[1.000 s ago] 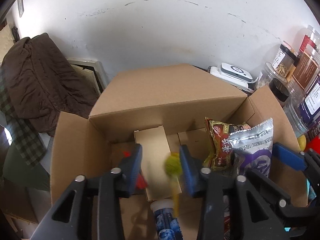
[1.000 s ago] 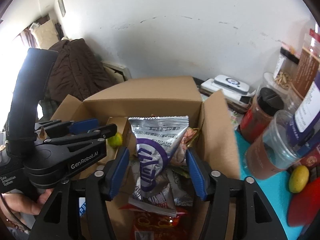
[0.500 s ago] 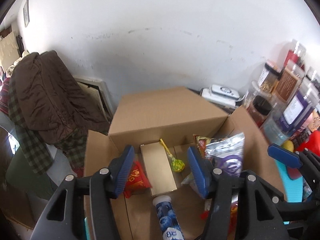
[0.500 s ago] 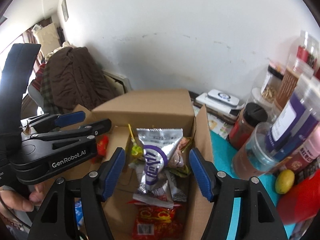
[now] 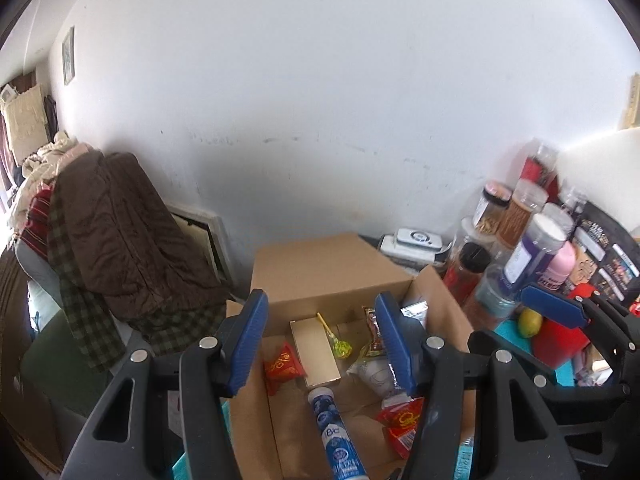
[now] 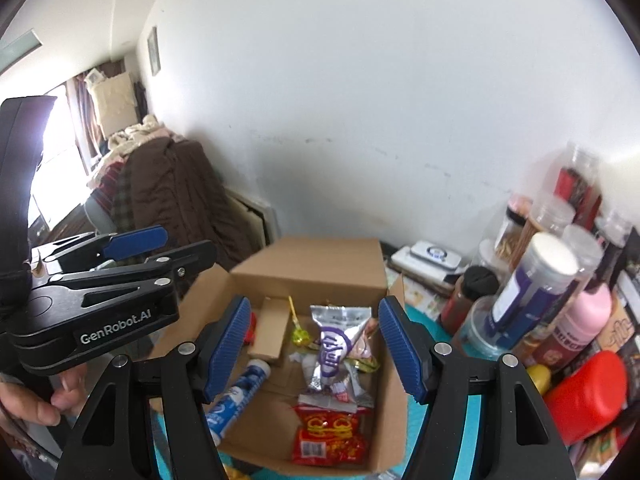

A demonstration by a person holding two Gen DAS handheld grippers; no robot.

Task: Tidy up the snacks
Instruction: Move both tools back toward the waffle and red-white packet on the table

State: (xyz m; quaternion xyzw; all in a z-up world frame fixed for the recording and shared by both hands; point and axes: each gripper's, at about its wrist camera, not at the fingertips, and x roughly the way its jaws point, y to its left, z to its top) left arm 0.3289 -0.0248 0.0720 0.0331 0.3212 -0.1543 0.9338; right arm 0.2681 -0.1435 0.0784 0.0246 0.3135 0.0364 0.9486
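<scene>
Both your grippers — left, right — hang with fingers apart, empty, over the box; reach carelessly and you risk toppling the jars beside it.

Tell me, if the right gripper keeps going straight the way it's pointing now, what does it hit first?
Most likely the silver-and-purple snack bag standing in the cardboard box, centred between the open right gripper fingers. Depth is hard to judge through the fisheye, so it could pass above it.

Matt cardboard box; glossy foil snack bag (crinkled); ribbed claw pads.
</scene>
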